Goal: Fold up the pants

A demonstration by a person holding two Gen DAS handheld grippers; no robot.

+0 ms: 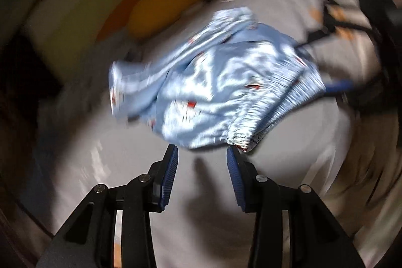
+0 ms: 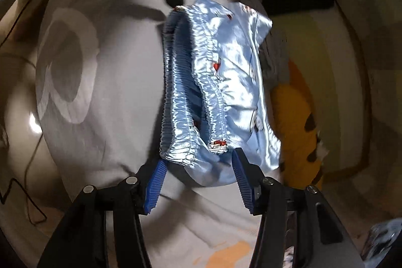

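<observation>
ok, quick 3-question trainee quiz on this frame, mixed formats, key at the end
1. True or false: the left gripper is shut on the shiny light-blue satin pants.
2. Which part of the pants lies nearest the right gripper? A) ruffled elastic waistband B) leg hem
3. Fill in: the pants lie on a ___ bedsheet.

Key: 1 false, its jaws stand apart; 2 A; 3 grey.

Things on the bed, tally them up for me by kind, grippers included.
Pants: 1, light blue satin pants, crumpled on the grey sheet
Plush toys: 1, orange plush toy
Grippers: 2, left gripper and right gripper, both open
Total: 4
Blurred clutter at the far edge not counted.
</observation>
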